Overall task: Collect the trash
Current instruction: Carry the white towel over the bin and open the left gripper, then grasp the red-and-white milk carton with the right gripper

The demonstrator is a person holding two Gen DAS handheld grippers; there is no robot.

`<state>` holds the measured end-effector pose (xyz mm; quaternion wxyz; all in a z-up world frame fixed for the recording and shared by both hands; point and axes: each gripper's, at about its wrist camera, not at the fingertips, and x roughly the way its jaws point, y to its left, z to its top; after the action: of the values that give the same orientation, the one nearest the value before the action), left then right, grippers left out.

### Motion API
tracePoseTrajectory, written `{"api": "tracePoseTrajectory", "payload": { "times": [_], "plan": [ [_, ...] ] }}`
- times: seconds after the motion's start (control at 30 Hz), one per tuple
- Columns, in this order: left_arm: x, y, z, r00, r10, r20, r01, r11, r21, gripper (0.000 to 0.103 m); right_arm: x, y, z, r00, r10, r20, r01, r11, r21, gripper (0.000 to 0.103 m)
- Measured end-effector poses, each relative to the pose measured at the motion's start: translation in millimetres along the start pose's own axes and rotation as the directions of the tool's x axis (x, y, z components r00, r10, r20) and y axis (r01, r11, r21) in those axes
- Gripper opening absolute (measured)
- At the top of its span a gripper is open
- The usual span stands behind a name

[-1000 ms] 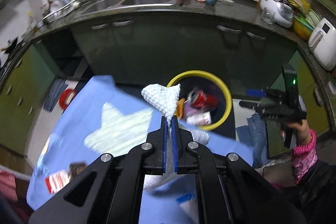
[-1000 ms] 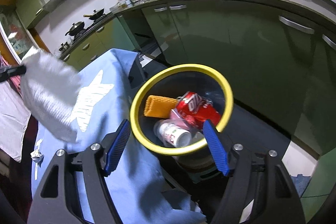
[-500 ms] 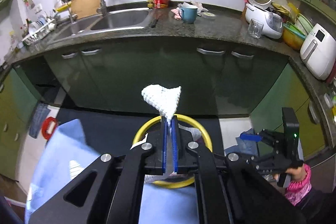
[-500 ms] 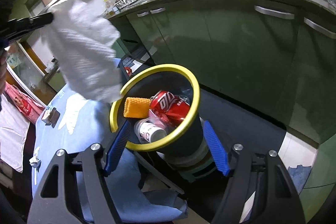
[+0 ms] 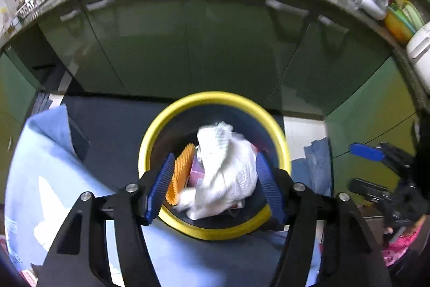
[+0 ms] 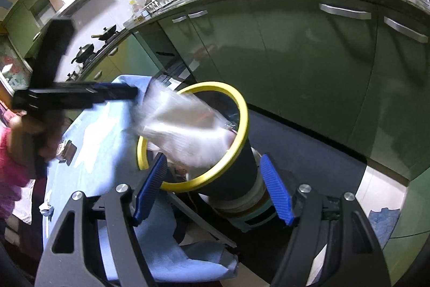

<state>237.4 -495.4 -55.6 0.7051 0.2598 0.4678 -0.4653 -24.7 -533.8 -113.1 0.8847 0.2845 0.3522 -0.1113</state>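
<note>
A dark bin with a yellow rim stands by the blue-covered table. My left gripper hangs right above it, and its jaws are opening. A white paper towel sits loose between the pads, free of both, and drops into the bin. Beneath it lie an orange ribbed piece and a pink wrapper. My right gripper stands open and empty just short of the bin's near side. It shows at the right of the left wrist view; the left gripper shows at the left of the right wrist view.
The blue tablecloth carries a small dark wrapper and a crumpled scrap. Green cabinets and a counter with a sink close off the far side. A blue rag lies on the floor by the bin.
My left gripper swung from above the table to over the bin and sank towards it. It went from shut on the towel to open, and the towel fell free. The right gripper barely moved.
</note>
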Motion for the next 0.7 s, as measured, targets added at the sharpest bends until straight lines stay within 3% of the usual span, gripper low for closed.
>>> {"api": "tracePoseTrajectory", "payload": {
  "times": [0.07, 0.17, 0.27, 0.33, 0.43, 0.57, 0.7],
  "plan": [
    [-1.7, 5.9, -1.3, 0.999, -0.037, 0.012, 0.038, 0.998, -0.042, 0.062, -4.1, 4.4, -0.6, 1.000, 0.005, 0.003, -0.005, 1.000, -0.011, 0.069],
    [-37.6, 12.1, -7.4, 0.992, -0.079, 0.100, 0.087, 0.993, -0.078, 0.065, -10.3, 6.8, -0.1, 1.000, -0.006, 0.006, 0.006, 1.000, -0.027, 0.070],
    [-95.7, 15.2, -28.8, 0.971, -0.039, 0.237, 0.063, 0.993, -0.095, 0.081, -12.7, 10.7, -0.4, 1.000, -0.005, 0.000, 0.005, 0.999, -0.042, 0.071],
    [-131.3, 21.9, -51.5, 0.952, -0.004, 0.305, 0.046, 0.990, -0.131, 0.083, -10.1, 17.3, 0.0, 1.000, 0.006, -0.010, -0.006, 0.998, -0.060, 0.071],
    [-182.6, 35.0, -103.7, 0.916, 0.126, 0.381, -0.038, 0.973, -0.228, 0.087, -0.6, 36.3, -3.6, 0.998, 0.030, -0.049, -0.035, 0.994, -0.104, 0.071],
    [-226.4, 54.4, -176.3, 0.879, 0.239, 0.412, -0.092, 0.934, -0.347, 0.091, 19.7, 79.0, -12.0, 0.990, 0.067, -0.126, -0.092, 0.975, -0.204, 0.071],
    [-259.0, 69.8, -257.5, 0.842, 0.375, 0.387, -0.182, 0.874, -0.450, 0.092, 48.7, 135.2, -13.8, 0.969, 0.114, -0.220, -0.181, 0.931, -0.316, 0.071]
  ]
}}
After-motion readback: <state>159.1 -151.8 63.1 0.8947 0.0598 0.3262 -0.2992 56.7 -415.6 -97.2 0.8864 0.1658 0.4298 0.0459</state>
